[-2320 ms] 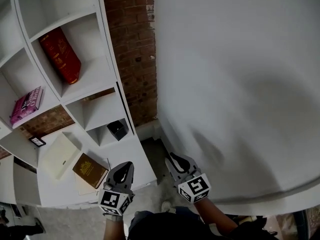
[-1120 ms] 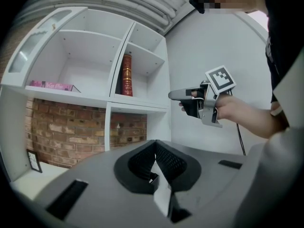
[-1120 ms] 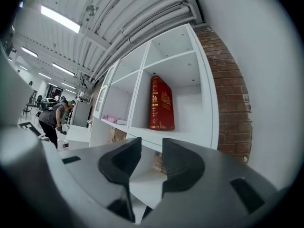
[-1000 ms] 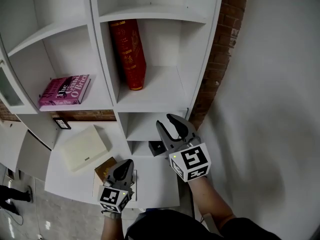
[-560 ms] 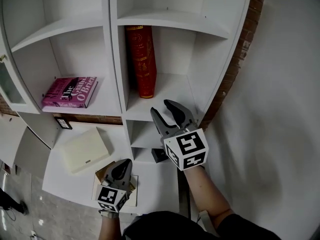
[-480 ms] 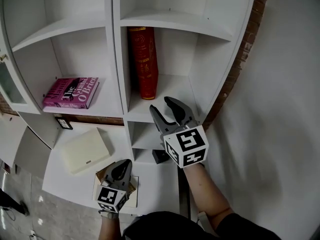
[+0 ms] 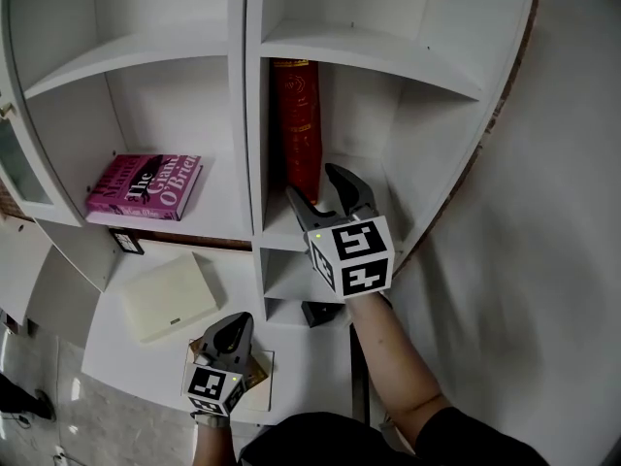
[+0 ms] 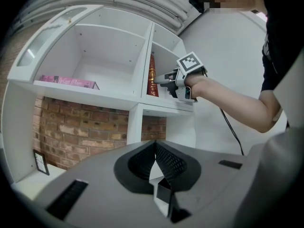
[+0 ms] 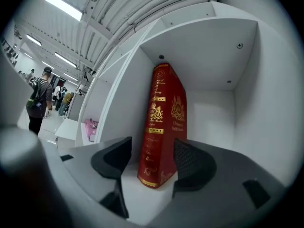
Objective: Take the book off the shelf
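Red cloth with gilt lettering marks the tall hardback book (image 7: 301, 124), which stands upright in a cubby of the white shelf unit (image 7: 388, 61). It rests against the left divider with its spine facing out, handy for a pinch. The right claw (image 7: 312, 184) sits level just in front of the book. Its jaws have just been opening and now stand wide, the spine's lower end lined up between them with nothing pressing, spread, I'd judge, to clear the book's thickness. The left claw (image 7: 233, 326) hangs well below the book, pinched together and empty, out of the way.
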Tool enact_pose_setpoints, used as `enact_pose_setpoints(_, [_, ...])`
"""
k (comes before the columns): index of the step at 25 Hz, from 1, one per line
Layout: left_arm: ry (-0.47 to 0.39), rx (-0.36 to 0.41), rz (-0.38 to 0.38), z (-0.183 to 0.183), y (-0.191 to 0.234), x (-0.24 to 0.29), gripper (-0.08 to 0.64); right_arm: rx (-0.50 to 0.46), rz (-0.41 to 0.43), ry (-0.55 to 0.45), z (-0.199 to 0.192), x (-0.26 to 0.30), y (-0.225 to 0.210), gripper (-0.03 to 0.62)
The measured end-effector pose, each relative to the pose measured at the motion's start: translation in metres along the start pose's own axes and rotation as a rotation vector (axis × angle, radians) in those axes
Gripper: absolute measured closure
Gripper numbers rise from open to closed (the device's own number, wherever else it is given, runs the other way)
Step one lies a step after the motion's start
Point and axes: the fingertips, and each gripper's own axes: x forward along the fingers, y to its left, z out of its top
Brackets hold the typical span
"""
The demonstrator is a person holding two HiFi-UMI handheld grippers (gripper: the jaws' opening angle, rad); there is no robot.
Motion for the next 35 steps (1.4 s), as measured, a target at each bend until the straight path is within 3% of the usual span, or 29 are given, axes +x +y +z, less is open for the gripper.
enact_pose_setpoints(11, [-0.006,-0.023,0.004,-0.006,0.026,0.013,0.551,0.01,-0.053,0.053,0.001,0.038,-0.007,0.29])
enact_pose_setpoints(23, [-0.004,-0.037,-0.004,-0.01,0.029,0.017,0.551,0.018,-0.071,0.079,0.003,0.056,-0.012,0.291])
enact_pose_setpoints(35, [0.002,-0.025,-0.016,-0.011,0.021,0.011,0.551,0.104,-0.07,0.059,-0.001,0.036,-0.024,0.327])
